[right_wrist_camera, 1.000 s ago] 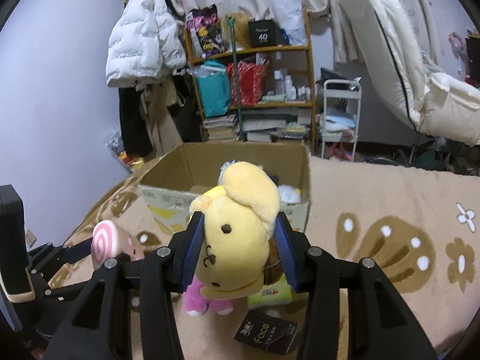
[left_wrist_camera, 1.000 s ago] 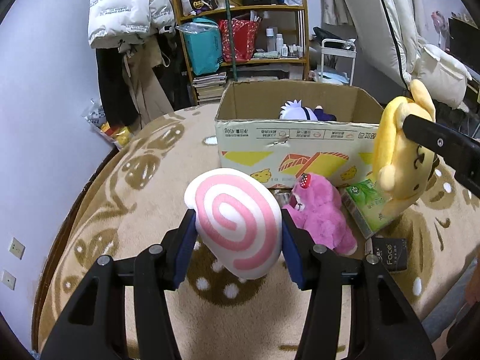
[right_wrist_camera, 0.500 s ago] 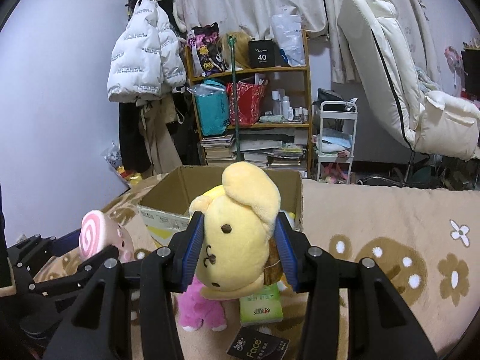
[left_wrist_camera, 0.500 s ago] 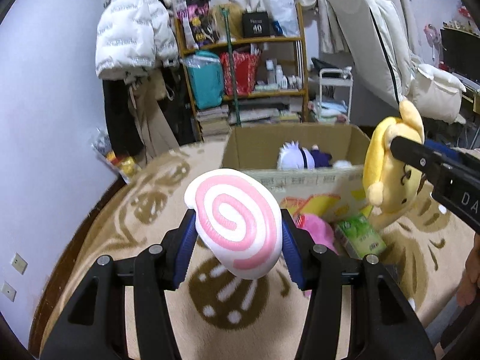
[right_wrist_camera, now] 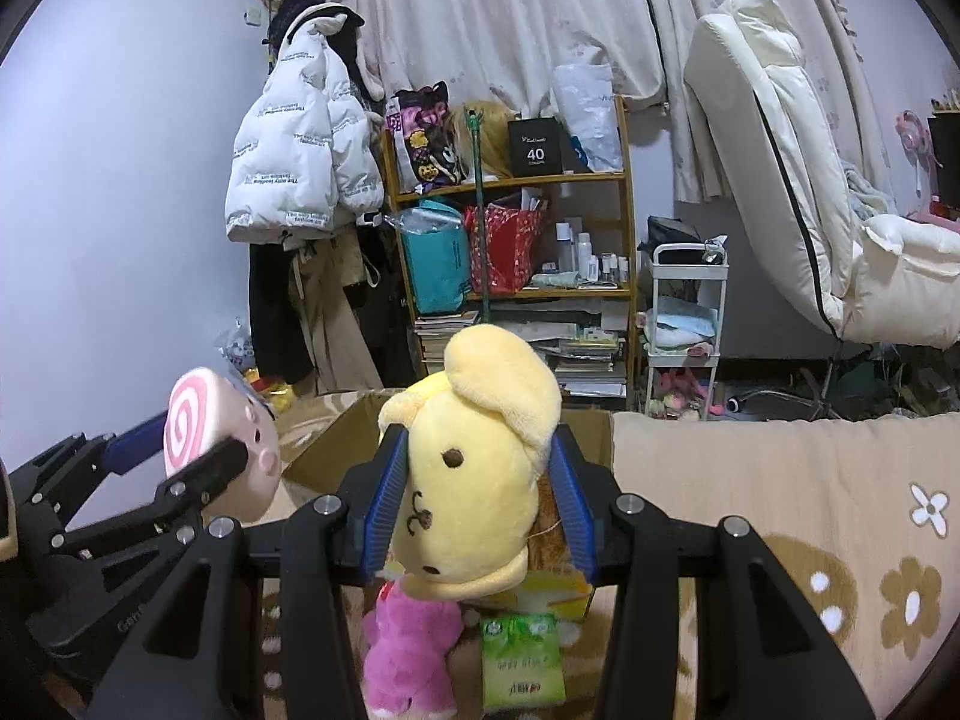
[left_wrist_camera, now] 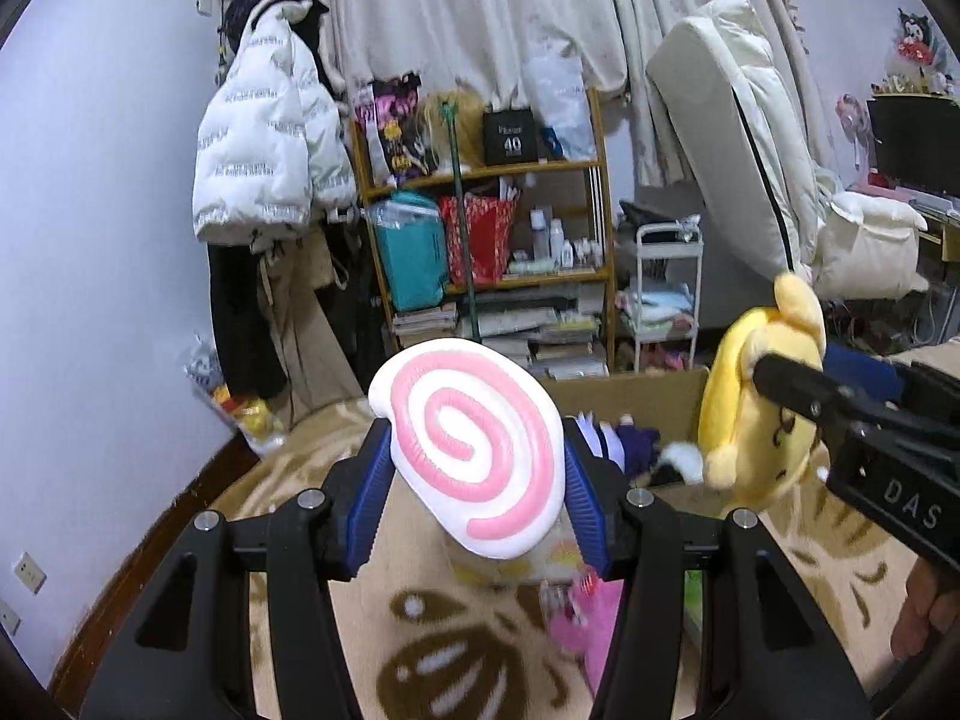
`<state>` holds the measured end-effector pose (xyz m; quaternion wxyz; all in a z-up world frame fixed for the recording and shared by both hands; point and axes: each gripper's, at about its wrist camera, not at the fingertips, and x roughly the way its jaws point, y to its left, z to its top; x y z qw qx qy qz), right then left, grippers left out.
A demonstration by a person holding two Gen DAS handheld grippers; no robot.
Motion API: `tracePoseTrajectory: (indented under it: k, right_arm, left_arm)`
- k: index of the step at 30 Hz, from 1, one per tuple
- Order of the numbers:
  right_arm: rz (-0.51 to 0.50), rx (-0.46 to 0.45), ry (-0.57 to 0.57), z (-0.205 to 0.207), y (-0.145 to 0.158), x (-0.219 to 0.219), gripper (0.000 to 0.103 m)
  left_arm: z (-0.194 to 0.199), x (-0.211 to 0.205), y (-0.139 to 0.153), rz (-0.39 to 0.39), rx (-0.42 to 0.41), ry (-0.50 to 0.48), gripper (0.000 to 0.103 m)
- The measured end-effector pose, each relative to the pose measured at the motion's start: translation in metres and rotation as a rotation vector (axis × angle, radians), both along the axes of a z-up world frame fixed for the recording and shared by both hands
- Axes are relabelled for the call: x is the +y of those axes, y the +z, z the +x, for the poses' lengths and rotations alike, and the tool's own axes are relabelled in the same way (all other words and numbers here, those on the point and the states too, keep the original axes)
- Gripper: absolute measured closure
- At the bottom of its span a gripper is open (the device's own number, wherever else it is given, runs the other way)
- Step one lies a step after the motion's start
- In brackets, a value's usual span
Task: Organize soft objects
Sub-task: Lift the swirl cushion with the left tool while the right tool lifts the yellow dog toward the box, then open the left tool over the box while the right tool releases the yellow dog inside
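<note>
Pink-and-white swirl plush point(left_wrist_camera: 474, 450): sitting squeezed between the blue pads of the left gripper point(left_wrist_camera: 477, 483), riding in the air in front of the cardboard box point(left_wrist_camera: 654, 384).
Yellow dog plush point(right_wrist_camera: 474, 462): being pinched at the head by the right gripper point(right_wrist_camera: 477, 495), its body dangling just short of the box's near wall.
Box contents: a white-and-purple doll point(left_wrist_camera: 624, 435) is already lying inside.
Left behind: a pink bear plush point(right_wrist_camera: 411, 654) and a green tissue pack point(right_wrist_camera: 522, 660) are waiting on the patterned blanket point(right_wrist_camera: 840, 540) below.
Step in hand: both toys are being carried toward the box, by the look of it.
Next move: both grippers are needing to clear the rim, hang over the opening, then spread their jaws.
</note>
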<state>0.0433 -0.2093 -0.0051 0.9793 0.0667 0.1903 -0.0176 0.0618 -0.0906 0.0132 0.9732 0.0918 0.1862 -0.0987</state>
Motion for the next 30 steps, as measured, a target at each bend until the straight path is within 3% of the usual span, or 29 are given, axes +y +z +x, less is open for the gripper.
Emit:
tracePoseTrajectory:
  k: [4, 8, 16, 24, 30]
  right_arm:
    - [0.043, 0.014, 0.016, 0.011, 0.004, -0.012, 0.054]
    - [0.025, 0.012, 0.029, 0.021, 0.009, -0.019, 0.054]
    - [-0.012, 0.051, 0.055, 0.057, -0.001, -0.024, 0.054]
    - [0.089, 0.062, 0.037, 0.078, -0.024, -0.038, 0.052]
    - [0.110, 0.077, 0.036, 0.085, -0.034, -0.041, 0.049]
  left_arm:
    - [0.020, -0.004, 0.006, -0.002, -0.021, 0.007, 0.051]
    - [0.040, -0.013, 0.006, 0.027, -0.024, 0.007, 0.050]
    - [0.065, -0.018, -0.012, 0.012, -0.004, 0.022, 0.049]
    - [0.092, -0.015, -0.033, -0.026, 0.080, 0.044, 0.048]
    - [0.100, -0.016, -0.044, -0.029, 0.118, 0.027, 0.044]
